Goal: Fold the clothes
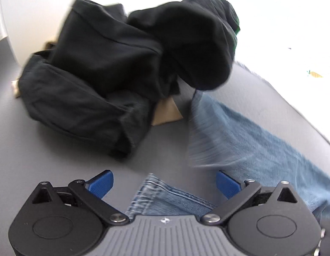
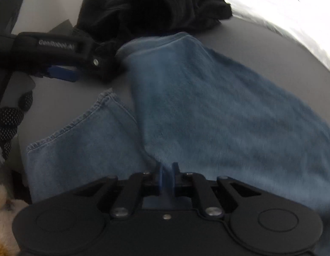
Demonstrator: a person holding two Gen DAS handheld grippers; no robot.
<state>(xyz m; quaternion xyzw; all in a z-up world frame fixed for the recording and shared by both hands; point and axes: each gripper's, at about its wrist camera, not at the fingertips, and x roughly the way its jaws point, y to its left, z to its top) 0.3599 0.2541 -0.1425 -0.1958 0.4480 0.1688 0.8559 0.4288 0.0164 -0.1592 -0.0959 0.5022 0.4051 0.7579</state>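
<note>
A pair of blue jeans lies on the grey table. One leg is lifted and blurred; the other leg lies flat with its hem to the left. My right gripper is shut on a fold of the jeans. My left gripper is open and empty, just above a hem of the jeans with the lifted leg to its right. The left gripper also shows in the right wrist view, beside the jeans.
A heap of black clothes sits on a brown cardboard box at the back of the table. It also shows in the right wrist view. A gloved hand holds the left gripper. The table's right edge is bright.
</note>
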